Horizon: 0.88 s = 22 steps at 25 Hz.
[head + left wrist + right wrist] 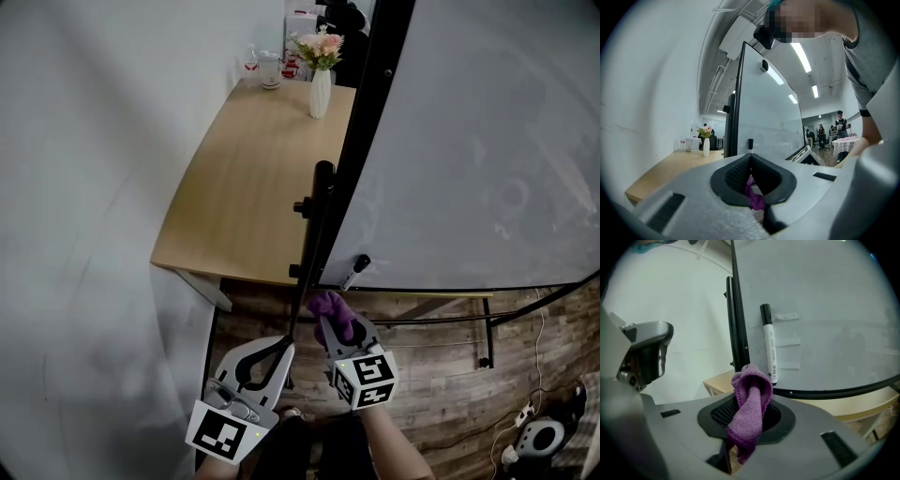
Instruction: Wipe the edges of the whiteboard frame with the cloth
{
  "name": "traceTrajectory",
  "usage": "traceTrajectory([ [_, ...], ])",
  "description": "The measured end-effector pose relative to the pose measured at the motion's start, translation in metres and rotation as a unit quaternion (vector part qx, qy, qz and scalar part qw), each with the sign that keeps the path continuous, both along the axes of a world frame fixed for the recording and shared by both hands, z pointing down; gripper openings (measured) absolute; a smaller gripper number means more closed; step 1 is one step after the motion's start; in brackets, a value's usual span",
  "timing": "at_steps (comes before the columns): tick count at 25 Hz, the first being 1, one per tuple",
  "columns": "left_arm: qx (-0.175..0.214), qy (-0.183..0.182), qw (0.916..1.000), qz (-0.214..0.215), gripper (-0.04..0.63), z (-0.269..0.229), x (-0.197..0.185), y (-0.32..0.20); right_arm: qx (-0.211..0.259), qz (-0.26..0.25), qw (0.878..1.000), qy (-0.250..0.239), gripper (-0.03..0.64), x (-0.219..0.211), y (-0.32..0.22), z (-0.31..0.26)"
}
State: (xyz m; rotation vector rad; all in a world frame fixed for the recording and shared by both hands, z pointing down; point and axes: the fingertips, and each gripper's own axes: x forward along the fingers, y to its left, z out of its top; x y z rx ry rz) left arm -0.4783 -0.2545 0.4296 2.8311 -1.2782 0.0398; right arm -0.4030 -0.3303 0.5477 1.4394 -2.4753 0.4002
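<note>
Nearest the person, the left claw (750, 158) is closed with its tips meeting and nothing clamped between them; a strip of purple shows through the gap behind the tips. Just beside it, the right claw (749, 420) is clamped on the purple cloth (750, 390), which stands up in a folded loop above the jaws and hangs down below them. The cloth sits close under the lower left corner of the black whiteboard frame (375, 112); contact with the frame cannot be confirmed. A black-capped marker (768, 345) lies against the whiteboard (487, 141) surface just inside that corner, cap end uppermost in the right gripper view. A black stand post (323, 178) runs alongside the frame's left edge. Beyond it, the wooden tabletop (253, 187) extends along the white wall. At its far end a white vase (320, 92) stands upright and holds pink and white flowers (319, 45). Near the vase, a clear jar (270, 70) stands by the wall; its contents cannot be made out.
</note>
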Motion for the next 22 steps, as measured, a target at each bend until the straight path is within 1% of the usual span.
traceTrajectory([
  [8, -0.005, 0.0, 0.9999, -0.009, 0.017, 0.002, -0.01, 0.001, -0.007, 0.018, 1.0, 0.021, 0.089, -0.01, -0.026, 0.014],
  [15, -0.01, 0.002, 0.9998, -0.018, 0.017, 0.004, -0.017, -0.003, -0.016, 0.039, 0.999, 0.014, 0.084, -0.013, -0.036, 0.022],
  [22, -0.008, 0.002, 0.9996, -0.028, 0.017, 0.003, -0.018, -0.007, -0.017, 0.051, 0.998, 0.009, 0.08, -0.003, -0.037, 0.025],
])
